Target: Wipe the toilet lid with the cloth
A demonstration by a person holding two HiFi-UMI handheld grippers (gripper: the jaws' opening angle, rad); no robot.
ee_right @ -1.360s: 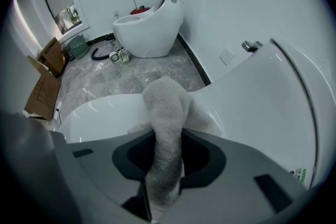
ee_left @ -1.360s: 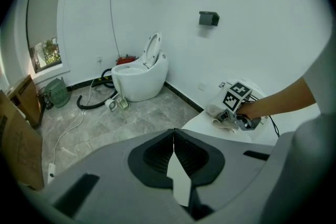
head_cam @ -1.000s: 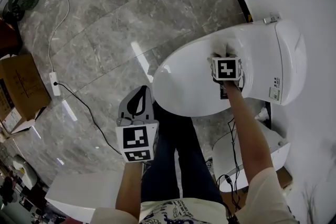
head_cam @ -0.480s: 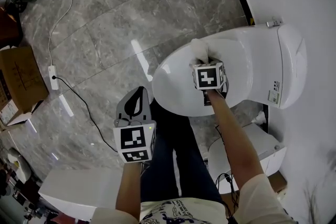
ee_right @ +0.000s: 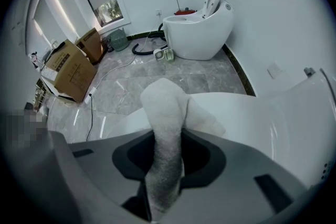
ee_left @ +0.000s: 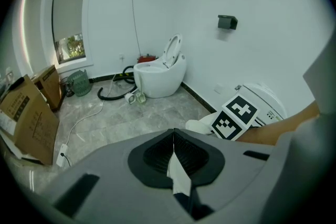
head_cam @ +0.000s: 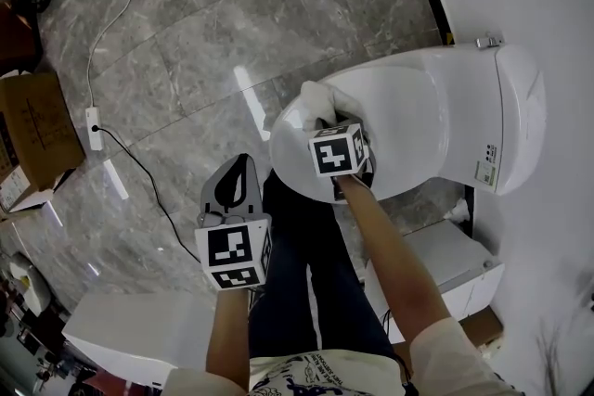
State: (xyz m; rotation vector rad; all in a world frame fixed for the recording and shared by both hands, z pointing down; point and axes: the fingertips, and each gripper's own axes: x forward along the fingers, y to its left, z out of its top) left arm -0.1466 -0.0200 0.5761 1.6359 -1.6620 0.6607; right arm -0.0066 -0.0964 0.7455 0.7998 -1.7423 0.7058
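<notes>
A white toilet with its lid (head_cam: 408,121) (ee_right: 252,118) down stands at the right of the head view. My right gripper (head_cam: 327,127) (ee_right: 167,157) is shut on a white cloth (head_cam: 317,102) (ee_right: 164,113), which lies pressed on the lid's front left end. The cloth sticks out past the jaws and drapes over the lid. My left gripper (head_cam: 234,190) (ee_left: 173,155) hangs over the floor left of the toilet, jaws together with nothing between them.
A second white toilet (ee_left: 157,73) (ee_right: 202,31) with its lid raised stands by the far wall, a black hose (ee_left: 113,93) beside it. Cardboard boxes (head_cam: 28,144) (ee_right: 71,71) and a white power strip (head_cam: 94,127) with cables lie on the grey marble floor at left.
My right gripper has dragged the cloth along the lid from near the tank toward the front left end. The left gripper has barely moved.
</notes>
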